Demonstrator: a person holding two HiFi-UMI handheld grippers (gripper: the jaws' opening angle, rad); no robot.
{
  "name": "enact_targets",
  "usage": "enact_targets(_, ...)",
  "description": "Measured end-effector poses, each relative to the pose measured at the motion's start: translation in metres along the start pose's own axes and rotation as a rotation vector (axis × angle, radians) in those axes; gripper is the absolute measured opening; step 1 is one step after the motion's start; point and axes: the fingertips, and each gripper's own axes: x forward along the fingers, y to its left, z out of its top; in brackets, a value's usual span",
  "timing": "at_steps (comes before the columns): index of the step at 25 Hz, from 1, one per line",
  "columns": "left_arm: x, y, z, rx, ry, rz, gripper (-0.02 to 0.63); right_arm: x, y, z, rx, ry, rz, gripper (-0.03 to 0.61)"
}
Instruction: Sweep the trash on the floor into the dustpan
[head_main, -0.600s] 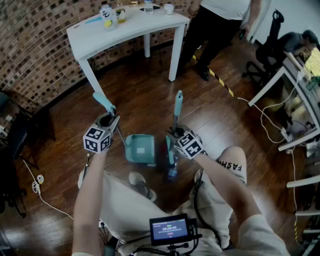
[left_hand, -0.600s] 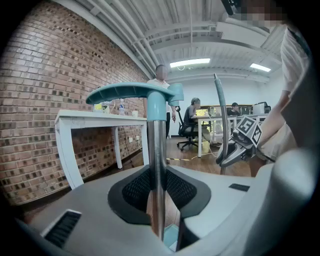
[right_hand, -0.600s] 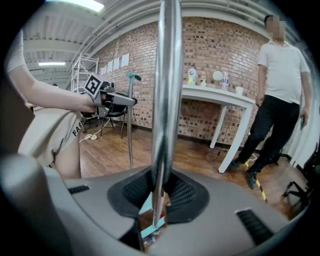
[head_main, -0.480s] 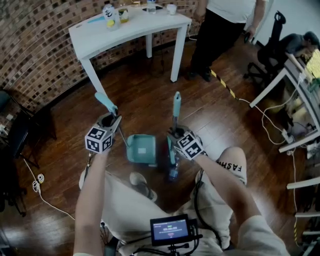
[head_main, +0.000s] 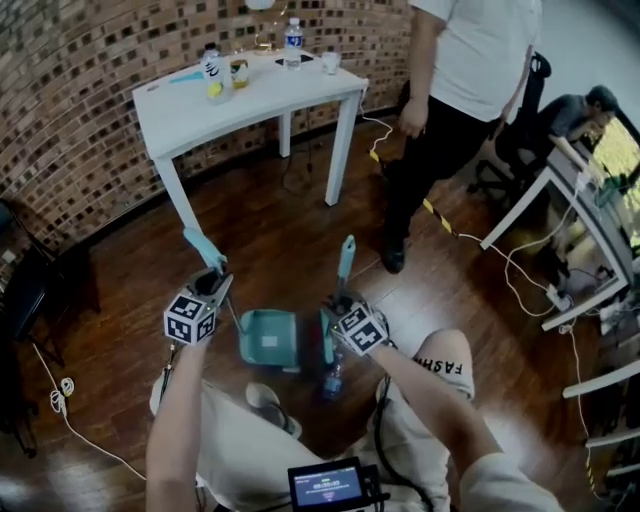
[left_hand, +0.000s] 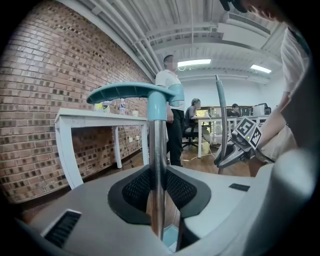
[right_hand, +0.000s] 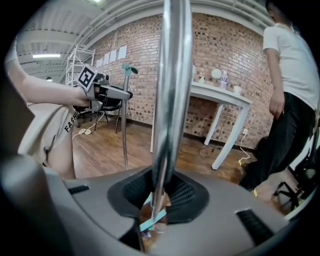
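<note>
The left gripper (left_hand: 159, 187) is clamped on the thin steel dustpan pole (left_hand: 158, 145) below its teal grip, and the right gripper (right_hand: 162, 192) pinches the broom pole (right_hand: 172, 90) likewise. Both poles look stiff, light and slick, so firm holds matter. On the floor (head_main: 300, 230) between the grippers sits the teal dustpan (head_main: 268, 338), with the broom head (head_main: 326, 338) at its right edge, just beside a small plastic bottle (head_main: 333, 380) that is likely light and apt to roll. The shorts (head_main: 445, 365) read "FASH"; labels on the far table's (head_main: 260, 95) bottles (head_main: 212, 75) are illegible.

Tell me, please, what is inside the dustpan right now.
Inside the dustpan only a pale patch shows, too small to identify; no trash is evident. The bottle lies outside, beside the broom. Nothing covers the pan.
</note>
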Motion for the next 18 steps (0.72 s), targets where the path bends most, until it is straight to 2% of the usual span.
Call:
enact_targets(7,0.004,-0.002,0.005,-0.006,-0.004,0.008,0.072,-0.009,-0.021,-0.009,0.022,0.034,-0.039,0.081)
enact_targets(18,0.002,0.003,0.005,-0.028,-0.002,0.016,0.072,0.011,0.001,-0.008,0.044,0.048,0.022,0.082)
